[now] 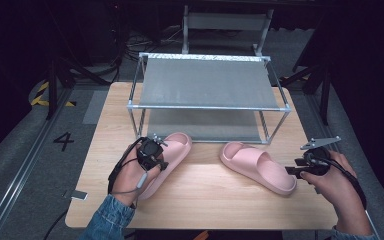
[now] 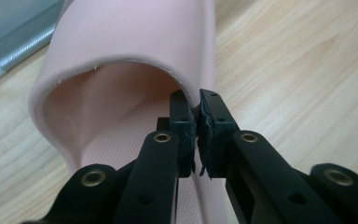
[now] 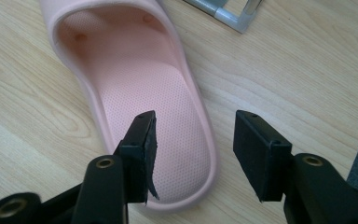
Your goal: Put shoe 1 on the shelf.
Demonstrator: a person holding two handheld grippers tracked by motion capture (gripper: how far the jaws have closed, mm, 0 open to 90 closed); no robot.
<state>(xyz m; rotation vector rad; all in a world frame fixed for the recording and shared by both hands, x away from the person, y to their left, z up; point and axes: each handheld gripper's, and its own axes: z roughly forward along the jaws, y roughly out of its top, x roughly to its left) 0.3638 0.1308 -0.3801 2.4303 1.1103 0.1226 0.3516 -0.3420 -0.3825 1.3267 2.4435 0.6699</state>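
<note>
Wooden surface (image 1: pixel 205 200), shoe rack (image 1: pixel 207 82) behind. Left tongs (image 2: pixel 196 119) clamped on left slipper (image 1: pixel 172 150) strap edge; lift level. Right tongs (image 3: pixel 193 140) apart, straddle right slipper (image 3: pixel 144 93) rim before closing.

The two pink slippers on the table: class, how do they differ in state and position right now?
The left slipper has its strap edge clamped by the left gripper; the right slipper lies free, the right gripper open over its heel. The left slipper's toe almost reaches the shelf rack; the right slipper lies a little further back. Their toes angle towards each other. Both are pink, foam-like slides resting on the wooden table.
</note>
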